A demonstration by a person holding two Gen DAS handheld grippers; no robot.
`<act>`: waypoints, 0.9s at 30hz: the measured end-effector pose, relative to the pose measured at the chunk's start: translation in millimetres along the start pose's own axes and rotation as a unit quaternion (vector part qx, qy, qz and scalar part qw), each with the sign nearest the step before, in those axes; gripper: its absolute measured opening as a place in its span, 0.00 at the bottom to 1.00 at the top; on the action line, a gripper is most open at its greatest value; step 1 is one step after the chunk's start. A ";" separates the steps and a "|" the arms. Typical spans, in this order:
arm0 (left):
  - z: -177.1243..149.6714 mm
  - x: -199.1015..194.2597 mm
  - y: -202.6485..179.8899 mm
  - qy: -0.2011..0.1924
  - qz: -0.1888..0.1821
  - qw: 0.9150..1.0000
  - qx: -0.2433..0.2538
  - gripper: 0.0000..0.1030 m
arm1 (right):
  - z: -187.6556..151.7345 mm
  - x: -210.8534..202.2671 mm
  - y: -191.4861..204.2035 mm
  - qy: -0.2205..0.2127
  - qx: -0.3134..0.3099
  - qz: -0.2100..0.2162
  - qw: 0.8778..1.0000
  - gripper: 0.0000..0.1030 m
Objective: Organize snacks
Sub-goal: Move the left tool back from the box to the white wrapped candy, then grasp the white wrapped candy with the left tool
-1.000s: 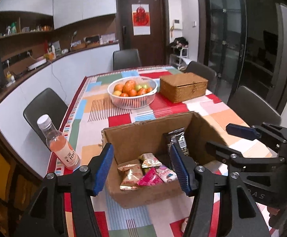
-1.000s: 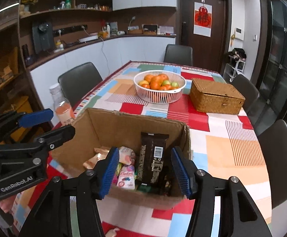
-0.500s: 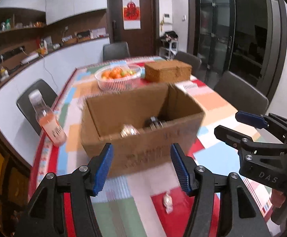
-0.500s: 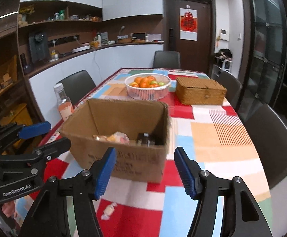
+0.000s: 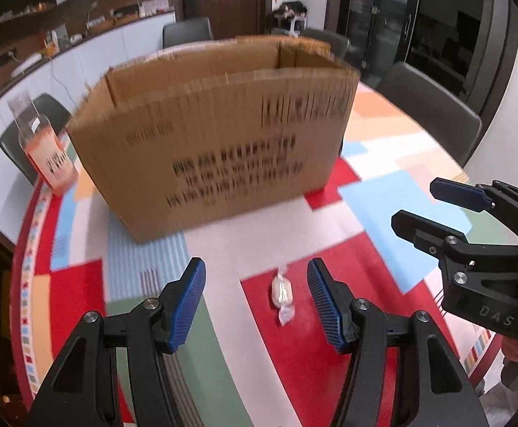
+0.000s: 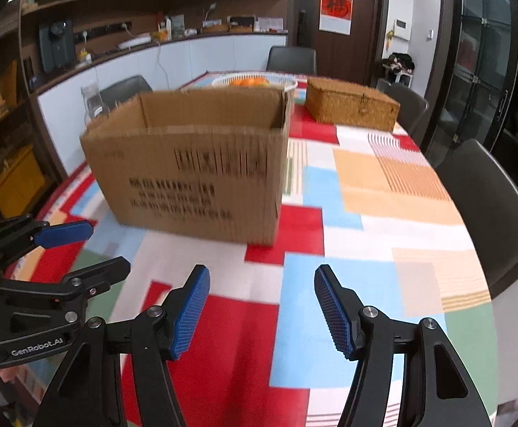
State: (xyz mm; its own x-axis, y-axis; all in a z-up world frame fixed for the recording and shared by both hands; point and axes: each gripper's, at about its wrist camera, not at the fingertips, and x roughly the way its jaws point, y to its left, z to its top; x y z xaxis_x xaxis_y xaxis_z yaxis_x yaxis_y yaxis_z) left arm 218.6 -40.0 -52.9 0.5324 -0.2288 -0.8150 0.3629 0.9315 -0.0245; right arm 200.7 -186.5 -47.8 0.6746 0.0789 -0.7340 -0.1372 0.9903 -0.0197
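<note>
Legibly, "GenRobot.AI" marks left gripper [image 6: 63, 245], "DAS" right gripper [image 5: 444, 203].

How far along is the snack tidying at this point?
Hard to say what is done: the cardboard box stands upright on the table, but its inside is hidden from both views. Nothing is in hand; the left hand-held gripper and the right hand-held gripper are both open and empty. Left to do: one wrapped candy lies loose on the tablecloth, between the left gripper's fingers, probably the next pick.
</note>
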 end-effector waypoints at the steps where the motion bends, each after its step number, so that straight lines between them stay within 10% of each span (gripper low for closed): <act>1: -3.4 4.5 -0.9 0.007 -0.003 1.000 0.000 0.57 | -4.1 3.6 -0.4 0.008 0.001 0.001 1.000 0.60; 18: -21.3 65.6 -5.4 0.077 -0.019 0.997 -0.010 0.45 | -41.6 46.3 -2.5 0.094 0.025 -0.009 0.995 0.60; 27: -18.9 66.0 -6.7 0.073 -0.024 0.997 -0.013 0.19 | -44.9 51.3 -0.4 0.103 0.028 0.003 0.994 0.60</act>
State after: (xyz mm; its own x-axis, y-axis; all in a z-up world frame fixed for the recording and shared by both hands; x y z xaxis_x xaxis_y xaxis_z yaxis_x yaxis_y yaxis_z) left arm 236.8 -56.1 -117.4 0.3976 -0.2324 -0.8876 0.3644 0.9278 -0.0797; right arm 202.8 -187.9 -115.9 0.5112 0.0646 -0.8571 -0.0961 0.9952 0.0177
